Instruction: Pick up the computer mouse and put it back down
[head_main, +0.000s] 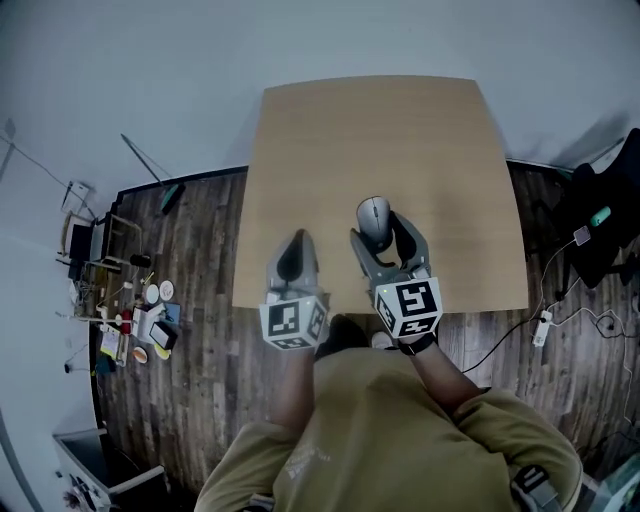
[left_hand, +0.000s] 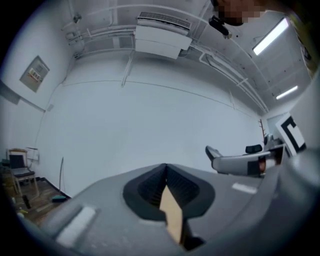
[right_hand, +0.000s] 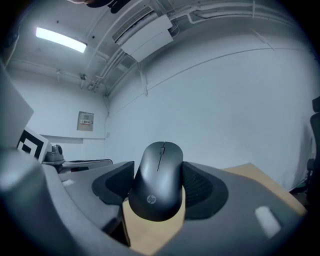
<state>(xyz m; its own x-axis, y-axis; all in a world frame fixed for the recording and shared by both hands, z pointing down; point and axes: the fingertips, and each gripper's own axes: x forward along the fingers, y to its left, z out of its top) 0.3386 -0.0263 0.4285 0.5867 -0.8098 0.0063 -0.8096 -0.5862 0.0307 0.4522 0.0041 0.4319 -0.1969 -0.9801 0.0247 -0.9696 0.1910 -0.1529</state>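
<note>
A dark grey computer mouse (head_main: 374, 215) is lifted off the tan wooden table (head_main: 380, 130), clamped by its sides in my right gripper (head_main: 382, 228). The right gripper view shows the mouse (right_hand: 159, 180) filling the gap between the two black pads, nose pointing away from the camera, with the table edge below it. My left gripper (head_main: 293, 250) hovers to the left of the right one, over the table's near edge. Its pads (left_hand: 150, 187) meet at the tips with nothing between them. Both grippers point level toward the white wall.
Small items lie scattered on the dark wood floor at the left (head_main: 140, 310). A power strip with cables (head_main: 545, 328) and a dark bag or chair (head_main: 600, 230) are at the right. The person's torso is close to the table's near edge.
</note>
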